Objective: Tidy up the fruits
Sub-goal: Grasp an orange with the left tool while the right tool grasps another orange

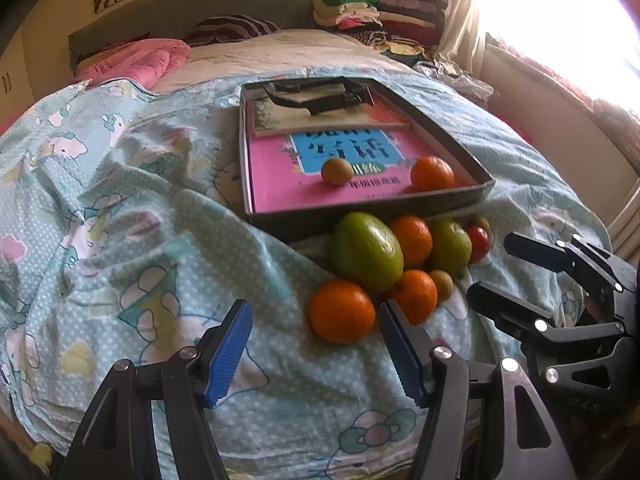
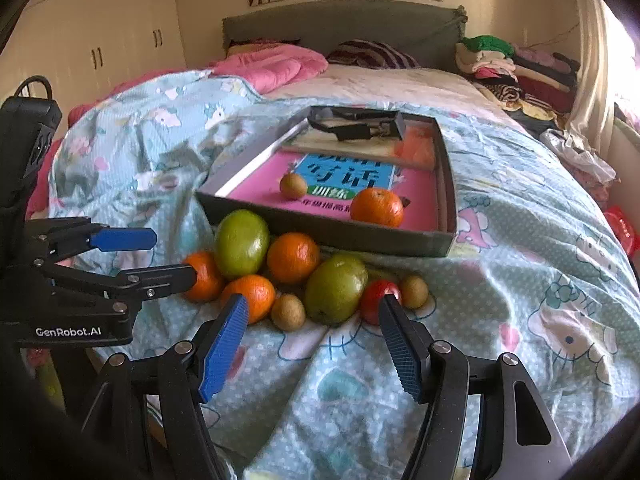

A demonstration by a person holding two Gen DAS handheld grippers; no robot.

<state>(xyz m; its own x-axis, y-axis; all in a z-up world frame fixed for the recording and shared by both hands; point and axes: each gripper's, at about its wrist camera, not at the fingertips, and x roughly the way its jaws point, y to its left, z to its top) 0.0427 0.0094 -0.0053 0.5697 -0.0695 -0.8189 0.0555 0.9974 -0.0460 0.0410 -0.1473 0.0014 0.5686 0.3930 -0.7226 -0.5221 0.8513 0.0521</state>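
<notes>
Strong daylight is pouring in from the window [image 1: 560, 12] at the upper right of the left wrist view, blowing that corner out to pure white and washing the curtain [image 1: 464, 12] pale. The same glare is bleaching the right edge of the right wrist view. Both pictures are bending strongly at the edges, with dark vignetting filling the corners. The box [image 1: 452, 196] and the book [image 2: 264, 184] inside it are looking soft and slightly smeared. The fruit is casting soft shadows on the bedsheet [image 2: 500, 280].
</notes>
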